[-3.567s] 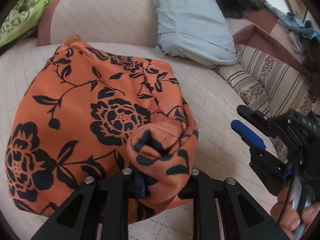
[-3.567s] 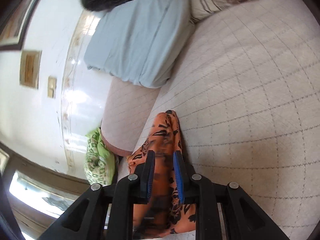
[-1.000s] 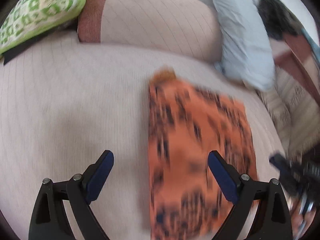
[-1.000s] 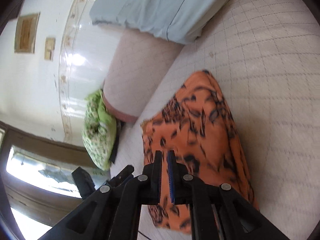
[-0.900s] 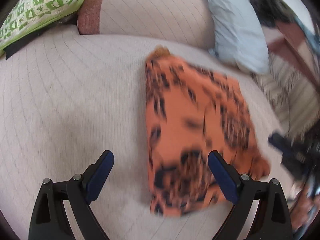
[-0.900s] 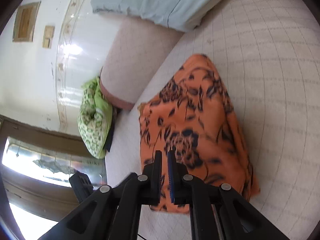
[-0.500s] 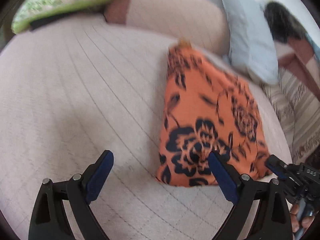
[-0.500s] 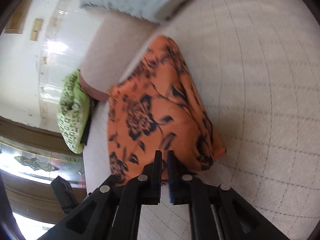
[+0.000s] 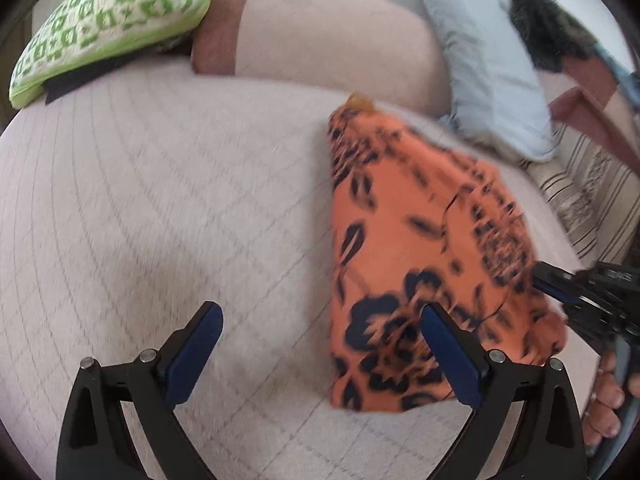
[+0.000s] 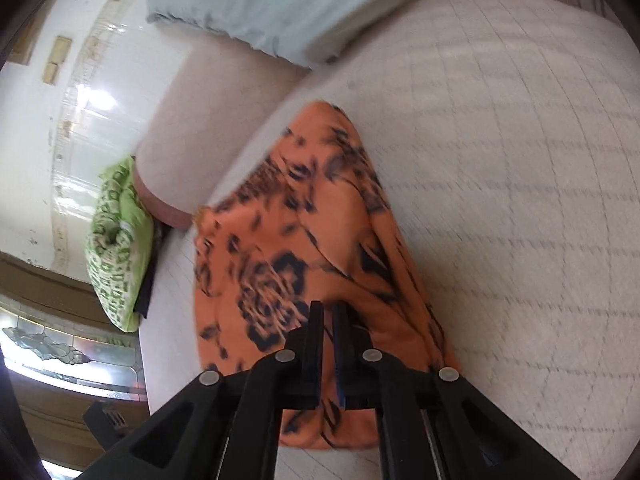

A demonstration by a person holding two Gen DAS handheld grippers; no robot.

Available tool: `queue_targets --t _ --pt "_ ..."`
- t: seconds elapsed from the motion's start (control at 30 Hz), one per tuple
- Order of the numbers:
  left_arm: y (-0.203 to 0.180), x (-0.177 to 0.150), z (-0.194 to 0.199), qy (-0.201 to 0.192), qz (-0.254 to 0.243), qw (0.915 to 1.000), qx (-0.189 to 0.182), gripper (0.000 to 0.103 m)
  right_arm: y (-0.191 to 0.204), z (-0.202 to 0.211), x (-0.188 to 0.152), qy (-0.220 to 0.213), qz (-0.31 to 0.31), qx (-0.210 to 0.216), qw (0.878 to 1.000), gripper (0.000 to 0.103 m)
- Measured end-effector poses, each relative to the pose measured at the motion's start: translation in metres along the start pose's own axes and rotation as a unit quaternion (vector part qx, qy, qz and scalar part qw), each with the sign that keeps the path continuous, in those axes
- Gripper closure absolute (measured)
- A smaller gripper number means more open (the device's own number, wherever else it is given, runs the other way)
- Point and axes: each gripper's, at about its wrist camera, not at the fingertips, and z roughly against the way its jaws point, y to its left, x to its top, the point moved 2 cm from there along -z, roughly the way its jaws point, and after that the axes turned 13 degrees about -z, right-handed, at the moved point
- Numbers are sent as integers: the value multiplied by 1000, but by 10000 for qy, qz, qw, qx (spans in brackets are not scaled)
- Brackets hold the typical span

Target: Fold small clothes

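The cloth lies folded on the bed, an orange piece with a black flower print, narrow at the end near the bolster and wide at the end near you. It sits right of centre in the left wrist view, just short of the blue pillow.

Your left gripper stands spread wide and empty. Its right finger is over the cloth's near left corner; its left finger is over bare bed. Your right gripper is pressed together with no cloth visible between the pads. It hovers over the near part of the cloth.

For the step in hand, judged as a further fold or a tidy-up:
- Bring each gripper to one near corner before closing.
- Pinch all layers at the edge, not only the top one.
- Lift both corners level and lay them toward the narrow end.
- Open the right gripper first; it cannot take cloth as it stands.

Limits of view:
- Motion blur smears the print and the cloth's edges in both views.
- You cannot count the layers.
- The right gripper's own body hides the nearest hem.
- Whether either gripper touches the cloth cannot be told.
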Motion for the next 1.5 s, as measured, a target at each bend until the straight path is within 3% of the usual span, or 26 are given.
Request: queue_targets --t 0.07,0.13,0.2,0.3,0.37,0.6,0.83,0.9,1.5 --pt "-5 10 -6 -33 -84 10000 -15 3 15 -11 4 72 187 162 9997 95" --pt "-6 7 -24 337 -208 9992 -4 3 24 -34 4 150 341 -127 9992 95" --pt "-10 0 -44 666 -285 9970 -267 3 24 -59 6 281 320 -438 9981 97" --pt "-8 4 -44 684 -189 9966 -415 3 25 -59 11 372 250 -321 9985 97" --pt "-3 9 -39 491 -65 9974 -519 3 26 -49 14 356 195 -229 9989 97" --pt "-17 18 -9 -52 -512 9986 97 3 18 -11 24 94 224 44 9997 95" --pt "-32 17 -15 53 -1057 9917 727 3 11 -28 16 392 383 -498 9973 97" --pt "-34 15 -22 160 -1176 9891 871 3 9 -30 17 382 345 -486 9975 97" --pt "-35 11 -26 213 -1170 9888 906 3 6 -32 19 450 326 -370 9978 97"
